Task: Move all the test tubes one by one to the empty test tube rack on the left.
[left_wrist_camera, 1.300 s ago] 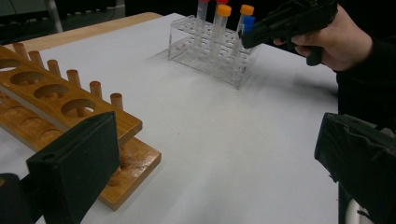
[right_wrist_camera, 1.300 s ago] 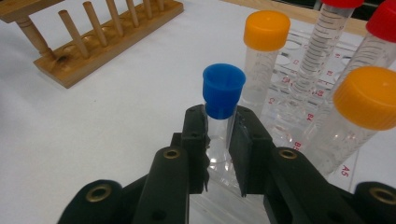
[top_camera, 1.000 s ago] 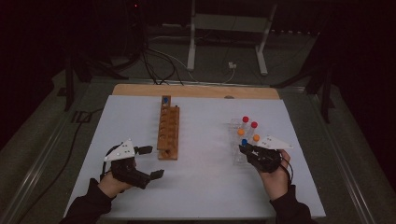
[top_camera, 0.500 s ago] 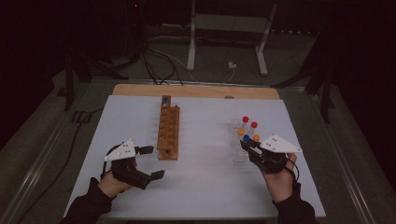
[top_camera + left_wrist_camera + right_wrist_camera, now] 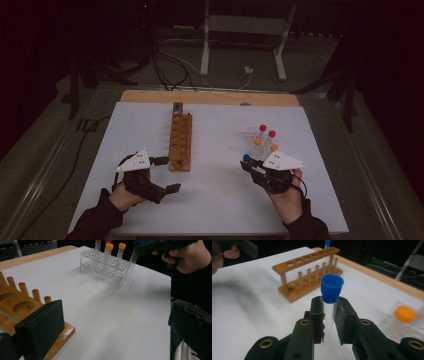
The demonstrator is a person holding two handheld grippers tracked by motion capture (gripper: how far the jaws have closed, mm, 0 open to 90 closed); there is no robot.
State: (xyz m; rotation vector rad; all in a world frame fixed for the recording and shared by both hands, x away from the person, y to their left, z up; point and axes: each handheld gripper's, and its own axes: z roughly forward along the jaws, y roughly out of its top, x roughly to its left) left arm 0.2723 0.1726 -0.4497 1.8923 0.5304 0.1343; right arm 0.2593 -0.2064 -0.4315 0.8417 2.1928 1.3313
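Blue-capped tube is up off the counter, pinched upright between the jaws of the right gripper, cap poking clear above the pads. In the right gripper view you can see the clear body running straight down between the 2 black jaws, long axis vertical, so it looks ready for a straight drop into a hole. That gripper sits near the counter's right front area, just in front of the clear plastic rack.

Over on the left, the left gripper has its jaws spread wide with nothing between them, parked at the near end of the wooden rack; 1 jaw lies right beside that rack's front corner, though whether it touches I can't tell.

Now the key relation: the wooden rack runs lengthwise from front to back down the middle of the counter, and from the held tube it lies away to the left and slightly ahead. My read is the tube is headed there, and the right hand, the one carrying it, has to cross over bare white counter to reach it. Open holes show along the rack's top rail.

Farther back, 4 capped tubes stand in the clear rack, 2 orange and 2 red. At the wooden rack's far end, another blue-capped tube already stands.
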